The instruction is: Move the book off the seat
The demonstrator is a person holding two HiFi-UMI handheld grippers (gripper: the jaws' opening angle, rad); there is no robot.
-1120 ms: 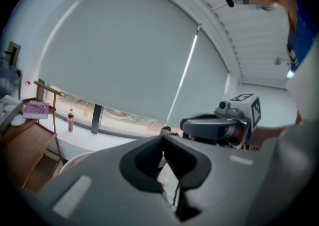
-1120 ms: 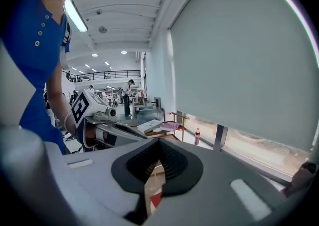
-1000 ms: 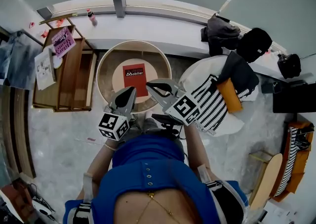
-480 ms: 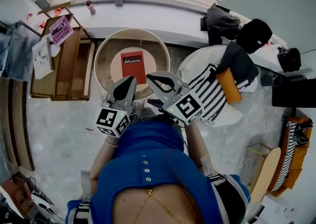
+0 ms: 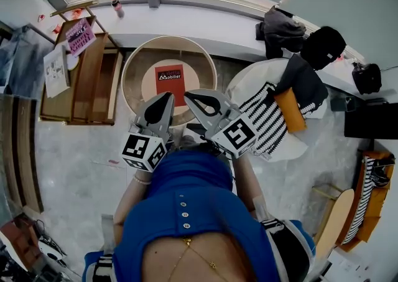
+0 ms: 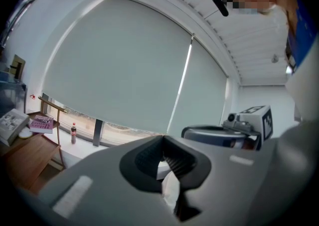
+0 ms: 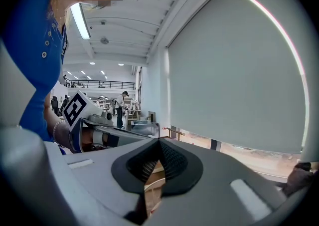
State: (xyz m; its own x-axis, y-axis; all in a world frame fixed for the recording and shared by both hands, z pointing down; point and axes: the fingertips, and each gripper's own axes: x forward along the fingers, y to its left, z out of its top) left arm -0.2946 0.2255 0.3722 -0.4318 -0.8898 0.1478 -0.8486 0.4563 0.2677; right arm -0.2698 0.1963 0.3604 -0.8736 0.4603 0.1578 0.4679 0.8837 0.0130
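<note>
A red book (image 5: 170,82) lies flat on the pale cushion of a round wooden seat (image 5: 133,69) in the head view, just ahead of me. My left gripper (image 5: 166,96) is held near the seat's front rim, its jaws shut and empty. Beside it on the right, my right gripper (image 5: 188,95) is also shut with nothing in it. Both gripper views look up at a window blind; the left gripper (image 6: 162,140) and right gripper (image 7: 158,142) show tips pressed together. The book is hidden in those two views.
A wooden shelf unit (image 5: 93,86) with magazines (image 5: 79,35) stands left of the seat. A white chair (image 5: 283,144) with a striped cloth (image 5: 265,128) and orange cushion (image 5: 290,109) is on the right. A small bottle (image 5: 115,5) stands on the window ledge (image 5: 205,25).
The view has shifted slightly. Both grippers have risen a little toward the seat's front rim. The book has not moved.
</note>
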